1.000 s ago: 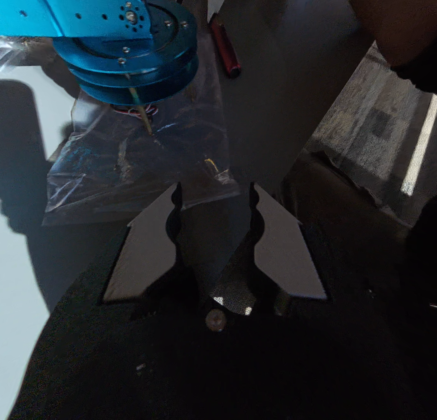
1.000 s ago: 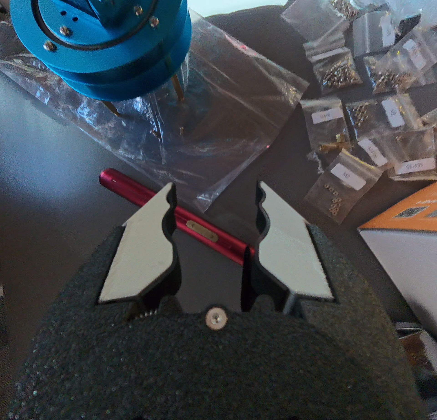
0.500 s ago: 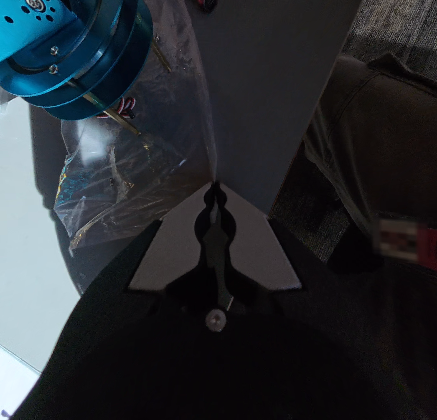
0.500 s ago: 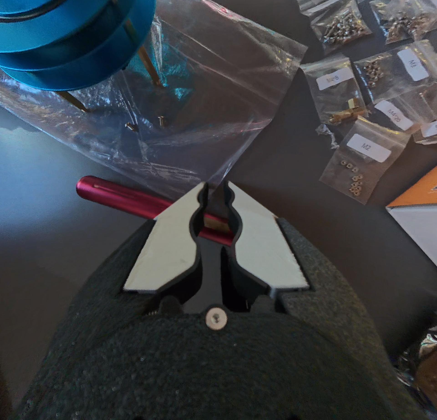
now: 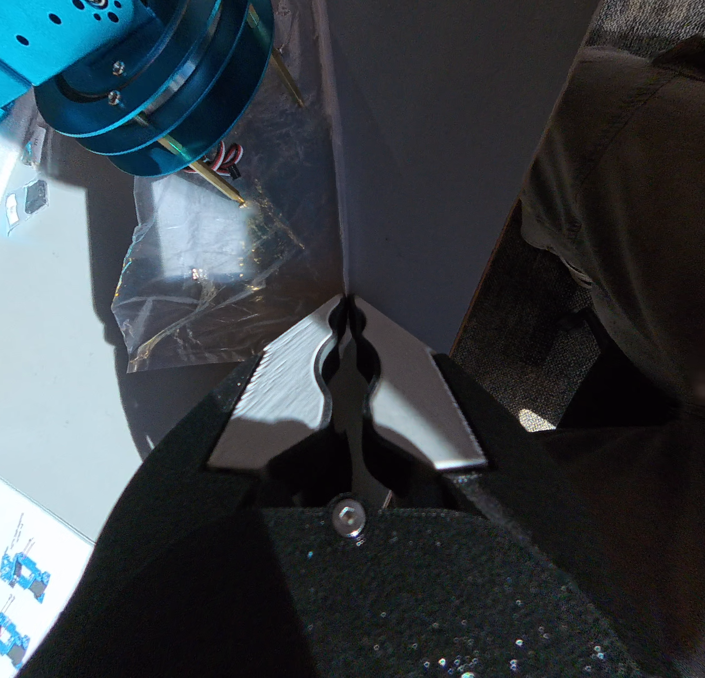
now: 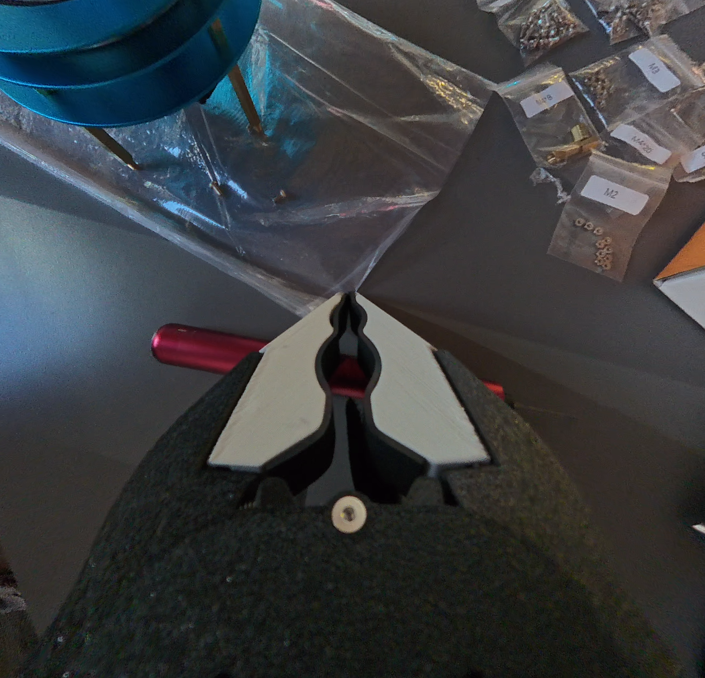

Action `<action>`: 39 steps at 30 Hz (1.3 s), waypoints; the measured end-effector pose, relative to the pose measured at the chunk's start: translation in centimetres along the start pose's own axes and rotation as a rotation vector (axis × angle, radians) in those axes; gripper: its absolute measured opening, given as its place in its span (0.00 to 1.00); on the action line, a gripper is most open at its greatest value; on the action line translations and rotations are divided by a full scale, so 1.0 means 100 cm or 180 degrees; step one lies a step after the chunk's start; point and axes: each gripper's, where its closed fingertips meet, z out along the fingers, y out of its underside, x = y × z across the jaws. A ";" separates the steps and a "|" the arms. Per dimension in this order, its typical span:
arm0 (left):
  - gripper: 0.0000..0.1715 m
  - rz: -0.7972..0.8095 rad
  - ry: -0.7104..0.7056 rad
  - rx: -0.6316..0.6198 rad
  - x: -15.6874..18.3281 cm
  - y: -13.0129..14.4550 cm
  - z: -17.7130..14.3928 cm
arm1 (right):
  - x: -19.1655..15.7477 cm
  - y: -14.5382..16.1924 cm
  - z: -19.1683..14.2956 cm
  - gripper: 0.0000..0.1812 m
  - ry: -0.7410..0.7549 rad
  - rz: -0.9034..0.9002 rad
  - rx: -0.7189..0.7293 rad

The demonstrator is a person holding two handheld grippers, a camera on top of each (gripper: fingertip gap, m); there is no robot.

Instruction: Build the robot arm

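Both grippers pinch corners of the clear plastic bag [image 6: 335, 163]: my left gripper [image 5: 348, 304] clamped on one corner, my right gripper [image 6: 348, 297] on another, pulling it taut under the blue round assembly [image 6: 114, 41] standing on it. Red tool [image 6: 198, 345] lies under my right fingers. A second ago both were open.

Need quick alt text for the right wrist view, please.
The right gripper, shut, pinches a corner of the clear plastic bag on which a blue round assembly stands; a red cylinder lies beneath it.
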 end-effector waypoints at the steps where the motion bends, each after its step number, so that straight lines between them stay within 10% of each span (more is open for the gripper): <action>1: 0.00 0.0015 -0.0002 0.0012 -0.001 0.001 0.000 | 0.000 0.000 0.000 0.00 0.0046 0.0009 0.0010; 23: 0.00 -0.0040 0.0147 -0.0145 -0.067 0.061 -0.032 | -0.032 0.007 -0.015 0.00 0.0721 -0.0054 0.0049; 30: 0.18 -0.0710 0.0250 0.0332 -0.048 0.063 -0.058 | -0.052 -0.010 -0.059 0.14 0.1006 0.0391 0.0966; 39: 0.24 -0.2223 -0.0942 0.1262 -0.074 0.075 -0.107 | -0.148 -0.018 -0.101 0.30 0.0778 0.1167 0.2429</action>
